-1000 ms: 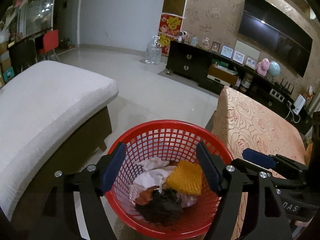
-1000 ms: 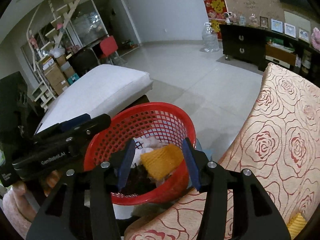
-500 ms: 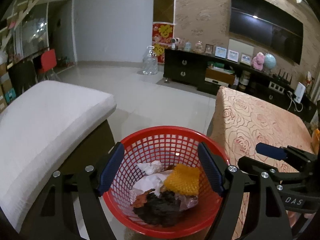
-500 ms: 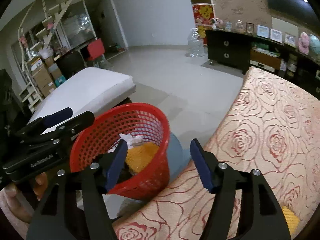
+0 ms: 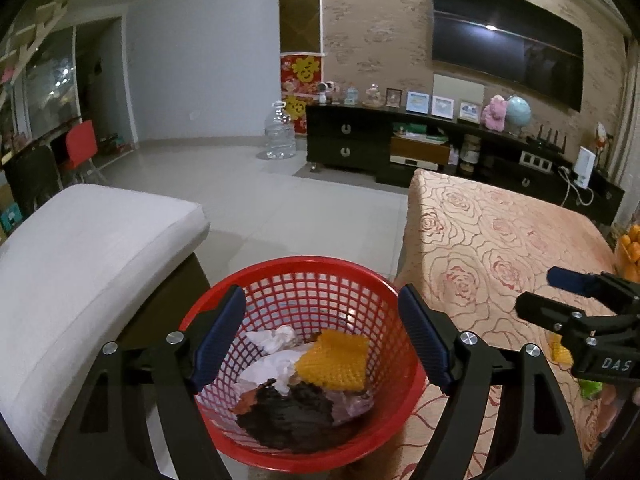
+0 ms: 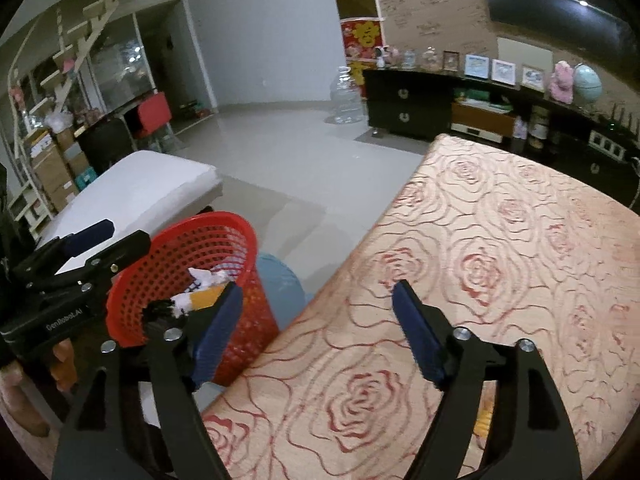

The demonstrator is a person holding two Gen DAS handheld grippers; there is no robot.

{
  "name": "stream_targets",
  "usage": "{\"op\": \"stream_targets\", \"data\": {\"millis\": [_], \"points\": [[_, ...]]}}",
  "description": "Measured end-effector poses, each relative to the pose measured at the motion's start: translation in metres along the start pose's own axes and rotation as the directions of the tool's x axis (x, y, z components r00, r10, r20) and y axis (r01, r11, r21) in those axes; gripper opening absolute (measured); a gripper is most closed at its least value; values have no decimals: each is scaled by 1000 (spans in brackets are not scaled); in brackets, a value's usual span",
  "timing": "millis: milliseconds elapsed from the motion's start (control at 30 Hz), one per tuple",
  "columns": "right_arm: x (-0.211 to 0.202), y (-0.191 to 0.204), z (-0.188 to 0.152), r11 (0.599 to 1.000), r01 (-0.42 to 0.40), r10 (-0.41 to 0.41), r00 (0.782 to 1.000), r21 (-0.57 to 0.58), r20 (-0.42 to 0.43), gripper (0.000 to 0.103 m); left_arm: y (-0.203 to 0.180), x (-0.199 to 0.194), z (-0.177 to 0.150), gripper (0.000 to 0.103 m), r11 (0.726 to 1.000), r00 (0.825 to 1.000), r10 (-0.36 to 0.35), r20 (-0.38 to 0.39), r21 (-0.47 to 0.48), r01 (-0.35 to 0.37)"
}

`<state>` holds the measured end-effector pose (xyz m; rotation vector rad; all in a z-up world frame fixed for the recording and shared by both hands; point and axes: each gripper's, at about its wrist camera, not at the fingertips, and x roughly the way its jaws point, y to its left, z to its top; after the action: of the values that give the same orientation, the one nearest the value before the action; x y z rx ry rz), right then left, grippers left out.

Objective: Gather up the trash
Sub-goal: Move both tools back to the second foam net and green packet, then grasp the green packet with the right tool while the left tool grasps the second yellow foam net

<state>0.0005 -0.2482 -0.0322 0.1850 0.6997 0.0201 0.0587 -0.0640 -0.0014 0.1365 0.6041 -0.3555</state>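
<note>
A red mesh basket holds a yellow waffle-like piece, crumpled white paper and dark scraps. My left gripper is open and empty, right above the basket. The basket also shows in the right wrist view, at the left, beside the table. My right gripper is open and empty above the rose-patterned tablecloth. A small yellow scrap lies on the cloth under the right gripper body.
A white cushioned bench stands left of the basket. A blue stool sits by the table edge. A dark TV cabinet and a water jug stand at the far wall. Oranges sit at the far right.
My right gripper has swung right, from over the basket to over the tablecloth, and its jaws have opened wider. My left gripper has tilted up slightly and stays above the basket.
</note>
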Motion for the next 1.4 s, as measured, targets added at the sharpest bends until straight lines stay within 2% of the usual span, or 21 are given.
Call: {"op": "stream_targets", "data": {"millis": [267,500,833,1133,1267,1400], "points": [[-22,-20,-8,998,60,-60,998,-5,22,79,-17,-1,-2,78,999,1000,-20,0,32,20],[-43,-44,-21,994,94,-96,995,57,26,80,-33,-1,-4,78,997,999,-38,-5,62,38],[-79,-88,-54,969,191,-197,980,159,22,80,-66,4,-12,79,989,997,-76,-26,126,78],[-105,-141,-91,909,326,-331,943,260,-25,80,-124,10,-27,79,960,985,-152,-80,227,166],[-102,-162,-109,891,351,-343,936,288,-80,80,-154,11,-34,79,938,977,-185,-101,280,207],[-88,-168,-127,897,346,-321,938,274,-133,80,-175,16,-41,79,923,973,-194,-122,313,223]]}}
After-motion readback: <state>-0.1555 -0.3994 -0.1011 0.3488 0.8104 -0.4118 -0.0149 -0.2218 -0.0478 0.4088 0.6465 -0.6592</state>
